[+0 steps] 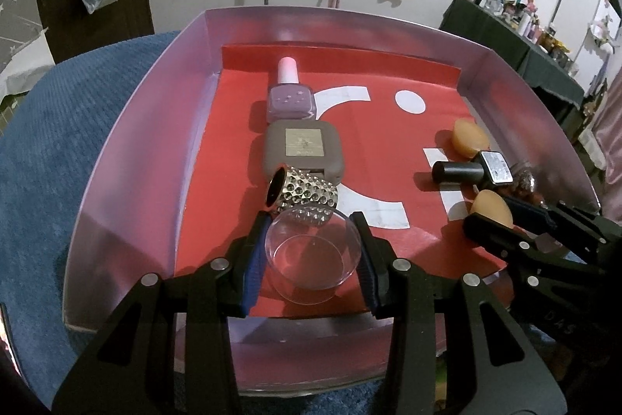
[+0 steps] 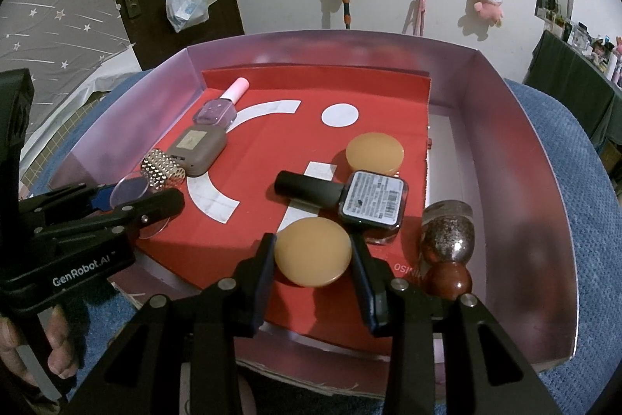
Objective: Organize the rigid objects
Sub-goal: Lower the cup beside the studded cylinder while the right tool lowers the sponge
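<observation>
A pink-walled box (image 1: 116,150) with a red floor holds small items. My left gripper (image 1: 311,244) is shut on a clear round dish (image 1: 311,259) near the box's front, behind a studded gold cylinder (image 1: 307,193). Beyond lie a taupe compact (image 1: 303,146) and a lilac nail polish bottle (image 1: 289,96). My right gripper (image 2: 313,259) is shut on an amber round puck (image 2: 313,251). It also shows in the left wrist view (image 1: 490,209). A second amber puck (image 2: 374,150), a black-capped bottle (image 2: 350,197) and a glitter bottle (image 2: 447,232) lie beside it.
The box (image 2: 525,181) sits on a blue textured cushion (image 1: 58,142). A white wall with hung plush toys stands behind, a dark door at the left. A cluttered dark shelf (image 1: 525,26) stands at the far right.
</observation>
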{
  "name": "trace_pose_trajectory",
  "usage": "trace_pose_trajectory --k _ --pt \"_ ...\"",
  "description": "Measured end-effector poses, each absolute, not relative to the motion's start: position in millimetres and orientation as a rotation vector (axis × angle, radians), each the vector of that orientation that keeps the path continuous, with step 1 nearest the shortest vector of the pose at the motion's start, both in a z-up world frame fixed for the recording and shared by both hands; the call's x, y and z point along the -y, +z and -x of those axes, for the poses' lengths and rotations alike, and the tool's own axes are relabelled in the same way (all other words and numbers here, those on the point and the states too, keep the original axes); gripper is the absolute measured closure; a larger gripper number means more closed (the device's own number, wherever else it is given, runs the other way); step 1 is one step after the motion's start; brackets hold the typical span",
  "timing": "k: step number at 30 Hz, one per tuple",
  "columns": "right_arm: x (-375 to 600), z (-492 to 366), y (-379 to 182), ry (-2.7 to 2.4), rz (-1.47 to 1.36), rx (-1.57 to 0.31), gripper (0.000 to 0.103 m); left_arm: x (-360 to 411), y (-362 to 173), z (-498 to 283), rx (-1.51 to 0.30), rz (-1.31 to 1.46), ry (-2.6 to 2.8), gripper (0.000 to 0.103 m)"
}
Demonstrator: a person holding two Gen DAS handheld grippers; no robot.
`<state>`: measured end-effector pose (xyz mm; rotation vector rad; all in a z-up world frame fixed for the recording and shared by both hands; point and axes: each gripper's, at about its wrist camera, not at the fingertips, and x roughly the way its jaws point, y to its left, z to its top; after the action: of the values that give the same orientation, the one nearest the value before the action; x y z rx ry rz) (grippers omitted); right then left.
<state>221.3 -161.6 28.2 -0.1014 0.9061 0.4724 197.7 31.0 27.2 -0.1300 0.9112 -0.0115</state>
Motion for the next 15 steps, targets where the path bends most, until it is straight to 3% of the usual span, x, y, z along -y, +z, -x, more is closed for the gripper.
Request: trace_pose_trajectory --k 4,7,15 --pt "160.6 -221.8 27.5 0.474 0.099 -0.906 0.062 -32.1 28.0 -197.4 -0.914 0.139 -0.016 0.061" --pt "160.1 -221.5 27.3 0.483 0.088 -0.908 0.055 -31.3 29.3 -196.2 -0.908 0.133 -0.009 0.047" --pt "160.6 -217.2 31.7 0.493 0.082 -0.892 0.043 -28.7 35.1 -192.2 -0.889 0.120 0.000 0.047"
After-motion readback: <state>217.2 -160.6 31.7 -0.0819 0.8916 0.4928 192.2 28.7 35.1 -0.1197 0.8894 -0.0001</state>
